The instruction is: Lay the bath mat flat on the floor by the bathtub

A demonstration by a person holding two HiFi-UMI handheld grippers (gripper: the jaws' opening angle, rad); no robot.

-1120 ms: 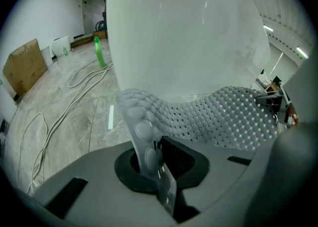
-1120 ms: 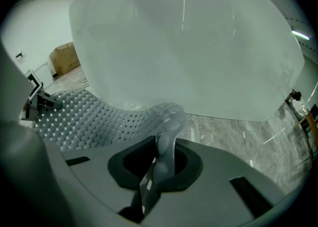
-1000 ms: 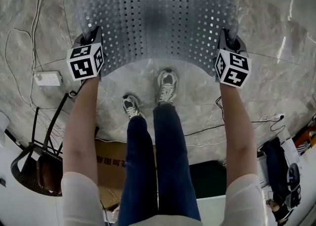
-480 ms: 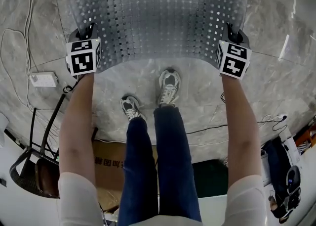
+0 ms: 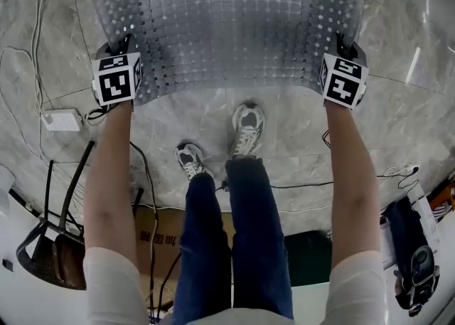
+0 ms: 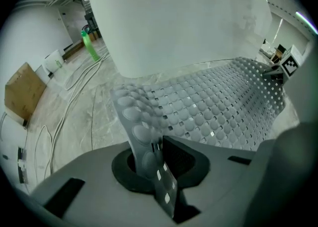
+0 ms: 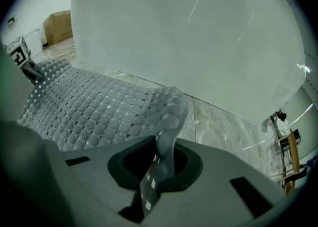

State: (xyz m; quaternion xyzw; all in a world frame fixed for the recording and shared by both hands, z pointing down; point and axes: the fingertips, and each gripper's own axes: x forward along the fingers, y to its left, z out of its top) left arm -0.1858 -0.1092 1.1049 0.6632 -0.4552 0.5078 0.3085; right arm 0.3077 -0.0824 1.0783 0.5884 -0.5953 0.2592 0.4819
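**Head view.** The floor [image 5: 178, 114] was grey-veined marble tile, with loose cables and a white power strip [image 5: 60, 120] at the left. The bath mat [image 5: 227, 25], a grey perforated sheet, hung spread out ahead of the person's shoes [image 5: 245, 128] and clear of them. The left gripper [image 5: 125, 45] and right gripper [image 5: 347, 45] each held one near corner, well apart. This spacing probably served to keep the mat stretched wide, so it could go down without folds. A cardboard box [image 5: 167, 238] beneath the legs carried printed characters, too blurred to read. The marker cubes bore only black-and-white square patterns and no text.

**Left gripper view.** The fingers were closed on the mat's corner, which stood bent between them. The mat sagged away toward the white bathtub [image 6: 184, 17], its long side roughly parallel to the tub wall. Whether the far edge touched the floor could not be told.

**Right gripper view.** The fingers were likewise clamped on the opposite corner, with the mat curling up out of them. No brand or label showed on the mat or the bathtub.
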